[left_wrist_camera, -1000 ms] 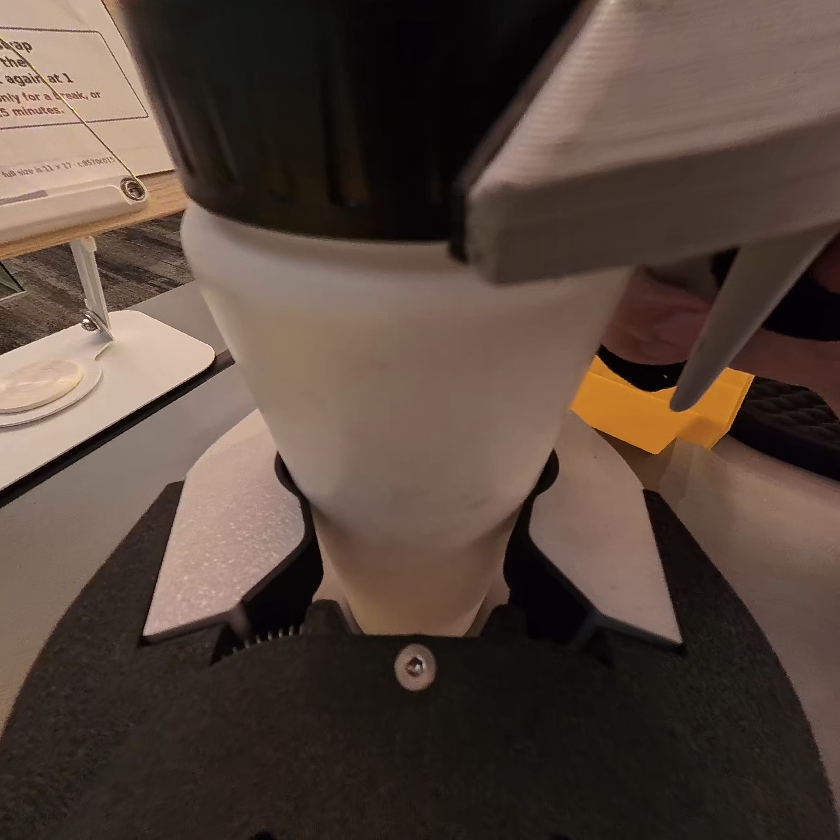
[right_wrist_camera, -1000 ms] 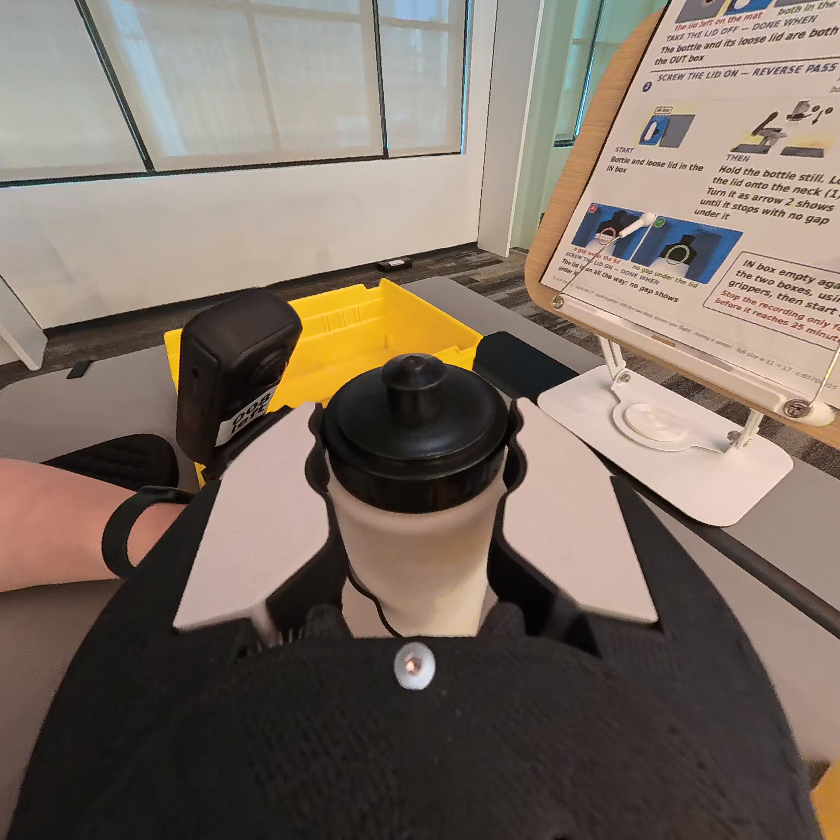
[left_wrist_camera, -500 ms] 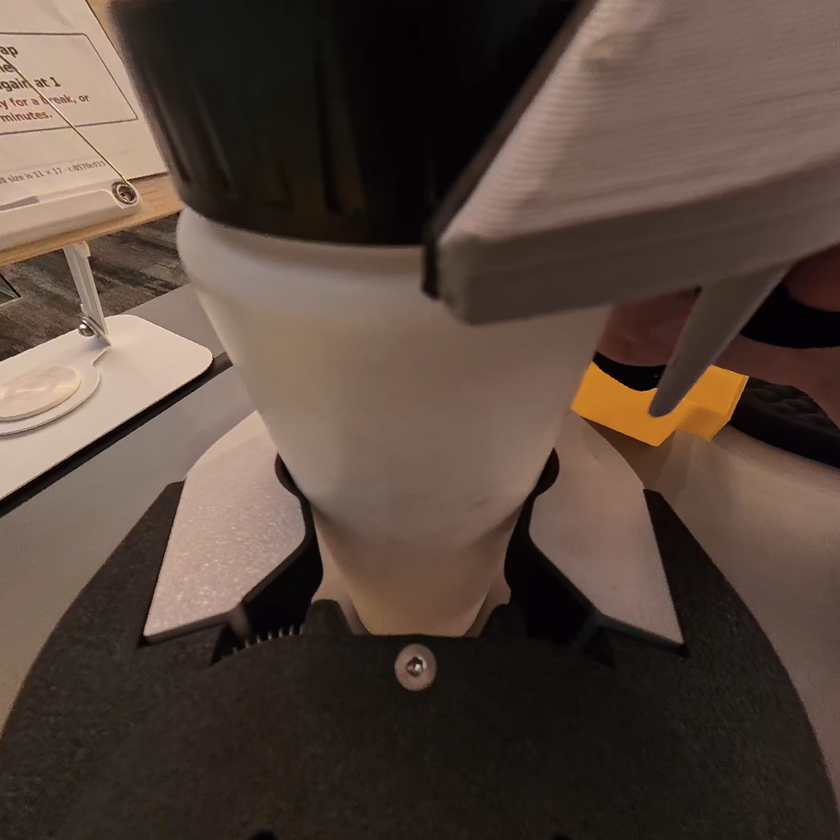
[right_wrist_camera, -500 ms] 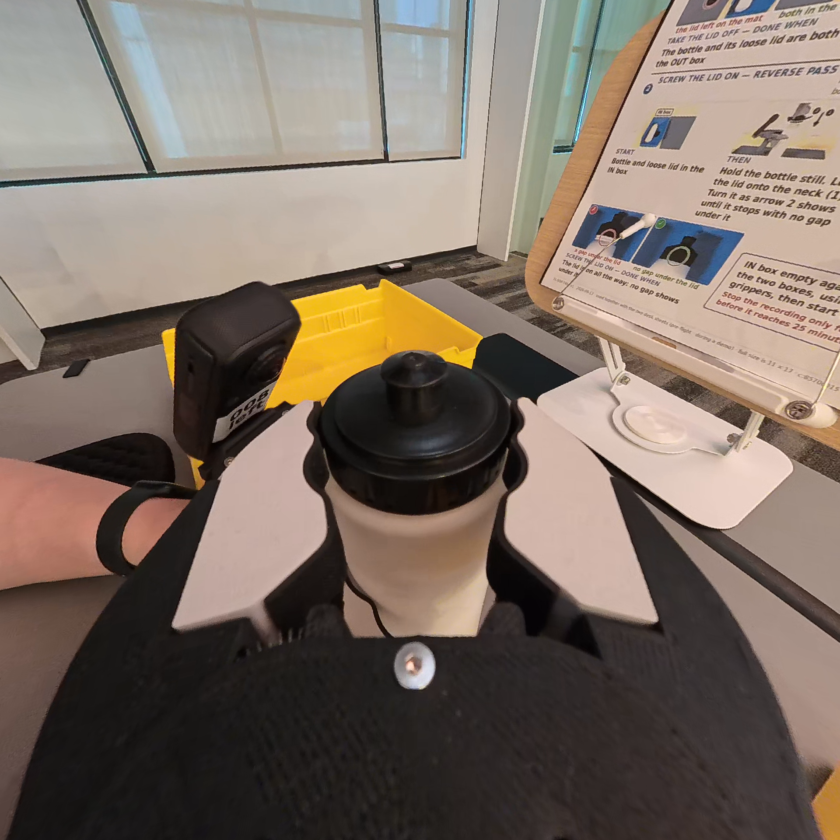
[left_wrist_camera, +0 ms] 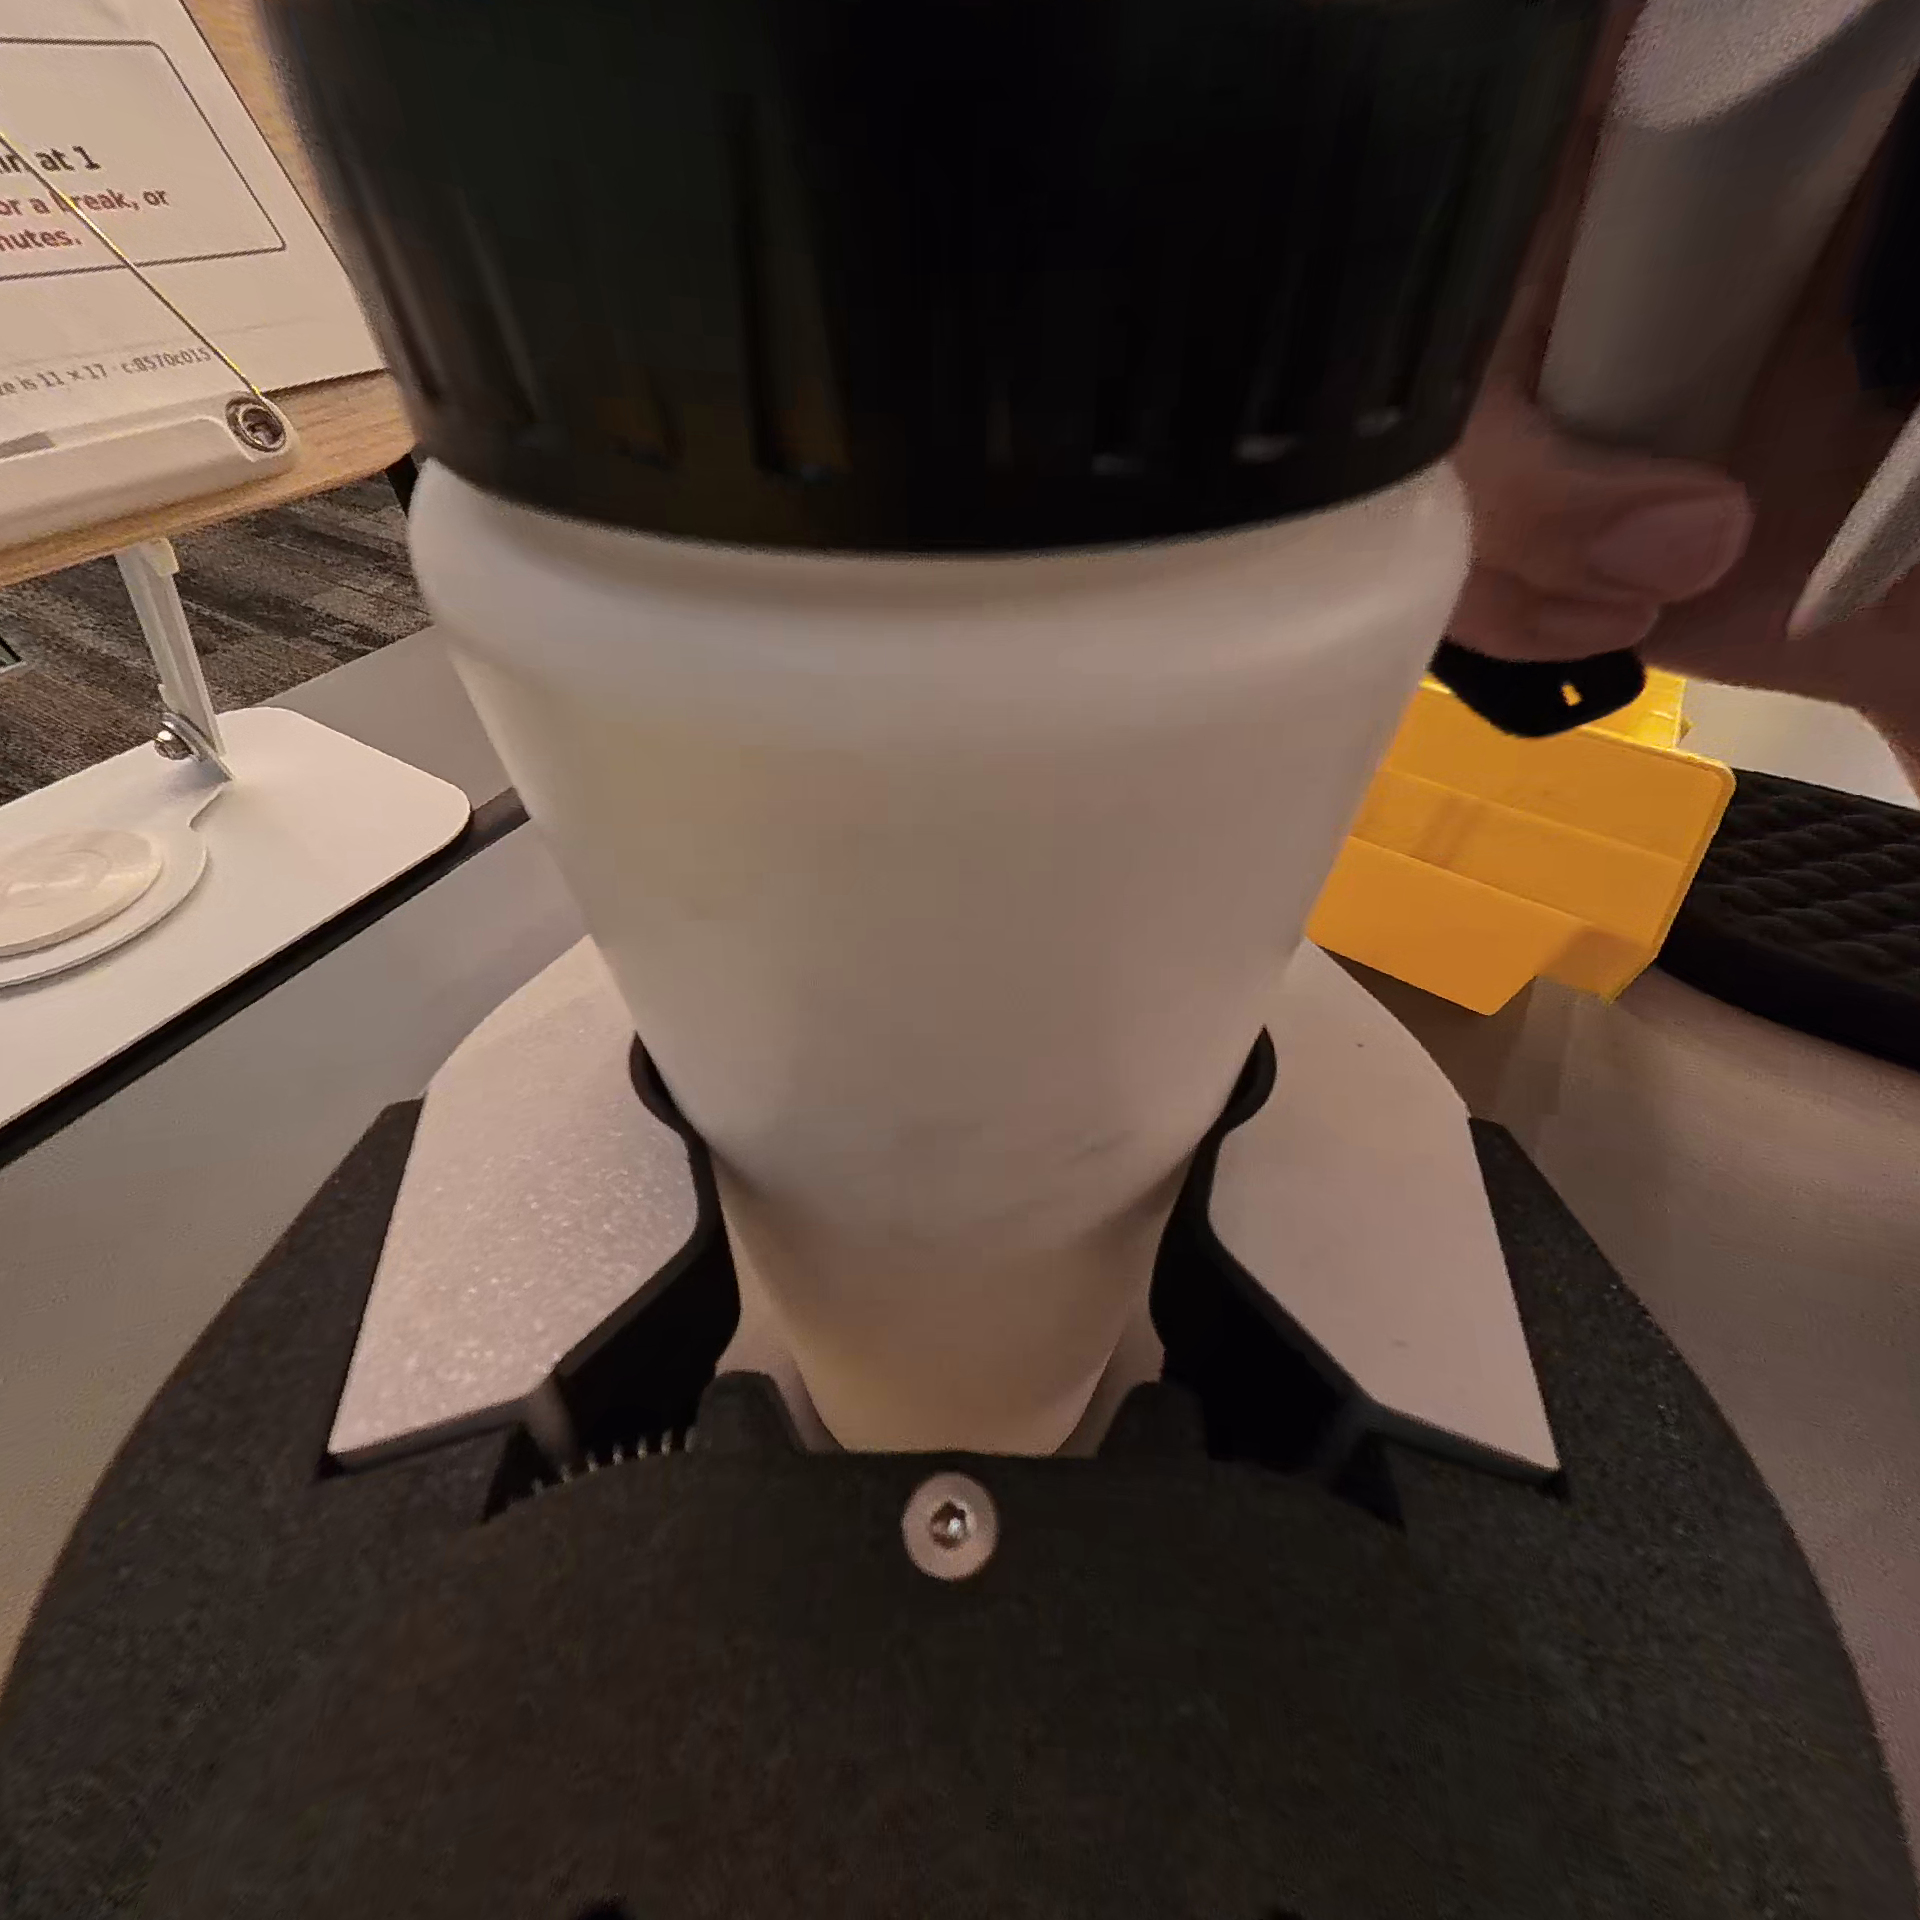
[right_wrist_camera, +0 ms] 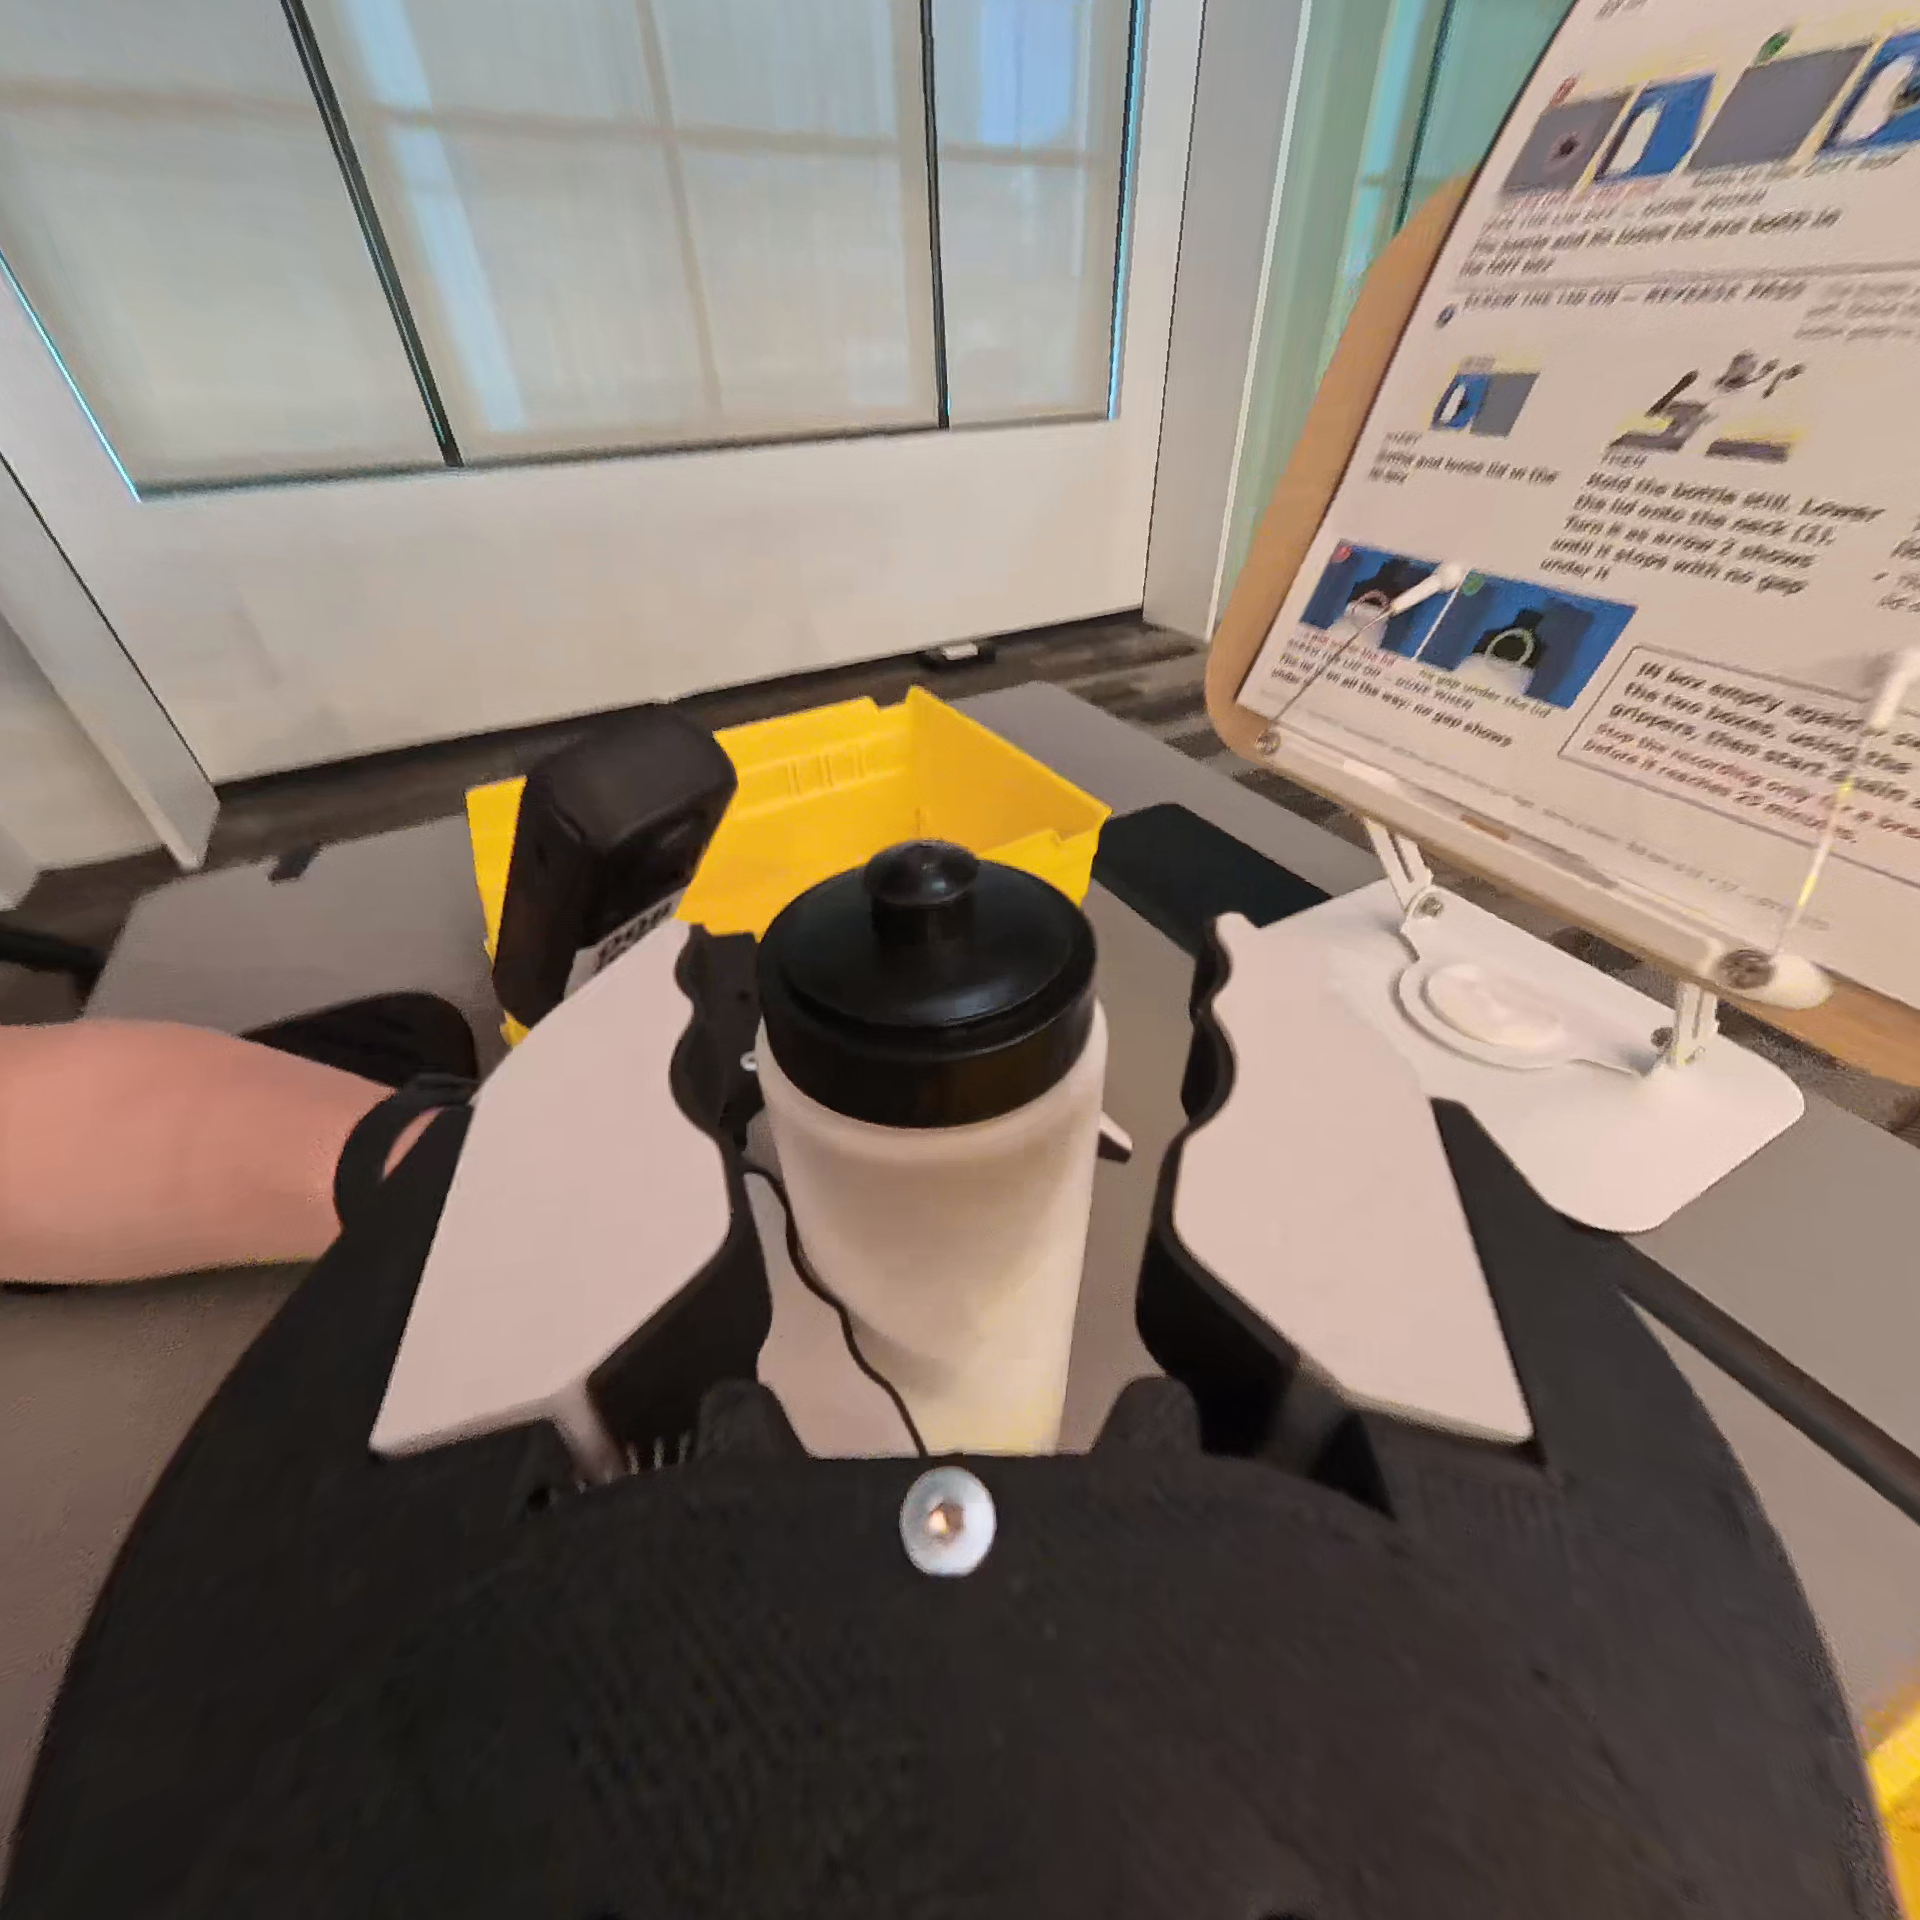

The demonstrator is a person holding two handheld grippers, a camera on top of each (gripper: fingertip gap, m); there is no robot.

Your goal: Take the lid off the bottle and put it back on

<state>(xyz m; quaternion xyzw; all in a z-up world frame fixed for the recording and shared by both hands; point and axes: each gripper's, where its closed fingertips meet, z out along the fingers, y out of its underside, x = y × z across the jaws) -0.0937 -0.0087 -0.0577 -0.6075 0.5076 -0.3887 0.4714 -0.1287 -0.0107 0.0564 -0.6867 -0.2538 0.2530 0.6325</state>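
Right gripper [right_wrist_camera: 940,1049] fingers spread, clear gap on each side of the black lid [right_wrist_camera: 925,987], wider on the right. Left gripper [left_wrist_camera: 951,1164] clamps the white bottle [left_wrist_camera: 935,831] low, blocking its lower body. Behind the bottle: yellow bin [right_wrist_camera: 894,790], black camera block [right_wrist_camera: 613,831] at left. Instruction board on white stand [right_wrist_camera: 1558,1039] crowds the right; grey table [right_wrist_camera: 260,935] bare at far left.

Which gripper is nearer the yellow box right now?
Left. The left gripper, shut on the bottle, sits just before the yellow box; the right gripper, open around the lid, is behind both.
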